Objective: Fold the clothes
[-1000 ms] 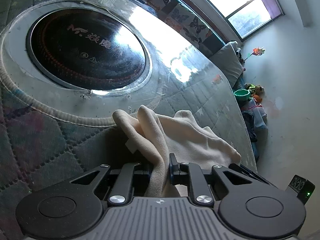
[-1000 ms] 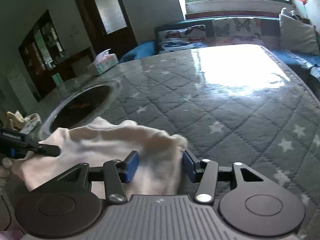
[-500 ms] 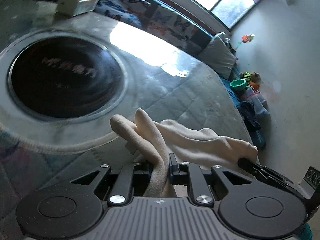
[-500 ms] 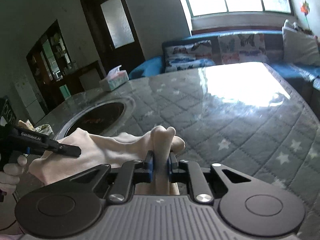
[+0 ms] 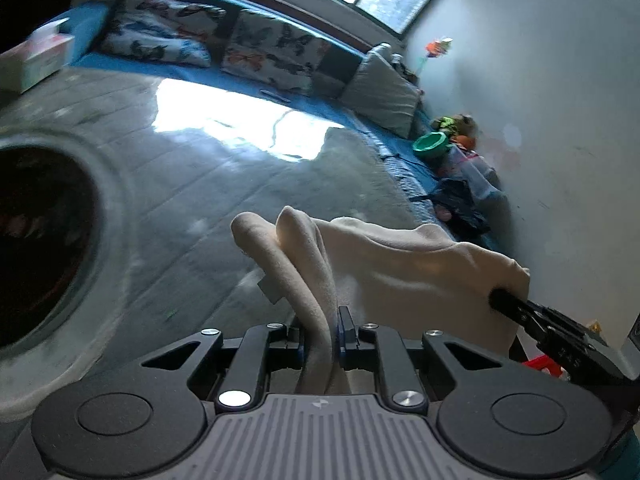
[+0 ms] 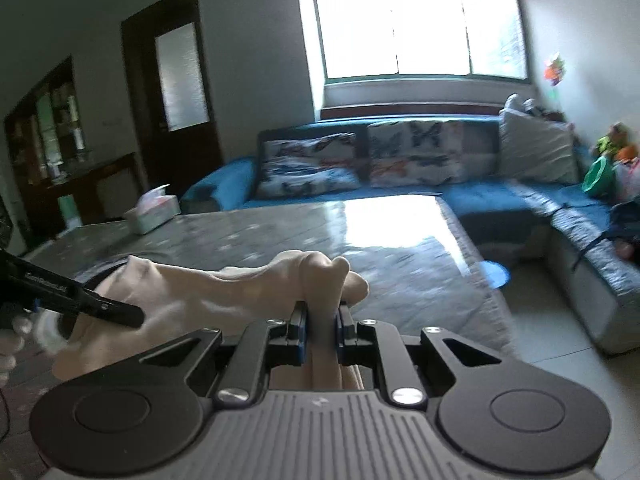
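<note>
Garment lifted off the bench, both tools now clamped

A second ago the right tool [image 6: 322, 330] had its jaws apart around the cream garment [image 5: 400, 264]; half a second ago they had closed on a bunched edge. The cloth, which lay slumped on the quilted bench [image 6: 400, 264], now hangs stretched between the right tool and the left tool [image 5: 322, 332], raised clear of the surface. Both cameras have tilted up: the round dark inset [image 5: 36, 240] has slid to the left view's edge, and the sofa [image 6: 360, 164] and window [image 6: 420, 28] fill more of the right view.
</note>
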The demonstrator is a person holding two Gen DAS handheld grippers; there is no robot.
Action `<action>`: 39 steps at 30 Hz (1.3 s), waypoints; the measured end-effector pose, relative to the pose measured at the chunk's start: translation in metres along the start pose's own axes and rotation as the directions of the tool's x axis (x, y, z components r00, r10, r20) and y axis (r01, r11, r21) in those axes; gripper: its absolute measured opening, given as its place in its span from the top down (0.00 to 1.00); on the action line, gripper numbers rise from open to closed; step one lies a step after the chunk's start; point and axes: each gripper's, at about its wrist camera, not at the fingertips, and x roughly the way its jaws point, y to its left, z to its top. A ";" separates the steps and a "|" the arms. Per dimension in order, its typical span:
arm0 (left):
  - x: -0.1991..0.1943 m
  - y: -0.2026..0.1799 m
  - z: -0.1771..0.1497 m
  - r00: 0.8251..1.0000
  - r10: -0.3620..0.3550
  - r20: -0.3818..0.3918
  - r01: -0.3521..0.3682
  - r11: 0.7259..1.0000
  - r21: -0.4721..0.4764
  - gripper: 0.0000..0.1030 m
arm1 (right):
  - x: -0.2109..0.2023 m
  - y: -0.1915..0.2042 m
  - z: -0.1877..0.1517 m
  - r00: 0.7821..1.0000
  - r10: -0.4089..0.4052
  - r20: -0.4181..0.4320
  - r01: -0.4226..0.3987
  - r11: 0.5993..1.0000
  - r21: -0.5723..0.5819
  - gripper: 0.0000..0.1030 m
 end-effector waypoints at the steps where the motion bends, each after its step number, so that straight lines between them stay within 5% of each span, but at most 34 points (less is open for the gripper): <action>1: 0.004 -0.005 0.003 1.000 -0.004 0.000 0.004 1.000 0.011 0.85 | 0.000 -0.005 0.003 1.000 -0.019 0.003 0.019 1.000 -0.001 0.88; 18: 0.091 -0.056 0.025 0.999 -0.028 -0.047 0.031 0.997 0.076 0.85 | 0.043 -0.070 0.008 0.977 -0.207 -0.051 0.209 0.977 0.039 0.88; 39: 0.119 -0.032 0.011 0.992 0.046 -0.117 -0.039 0.997 0.063 0.80 | 0.077 -0.101 -0.017 0.953 -0.272 -0.138 0.286 0.953 0.100 0.82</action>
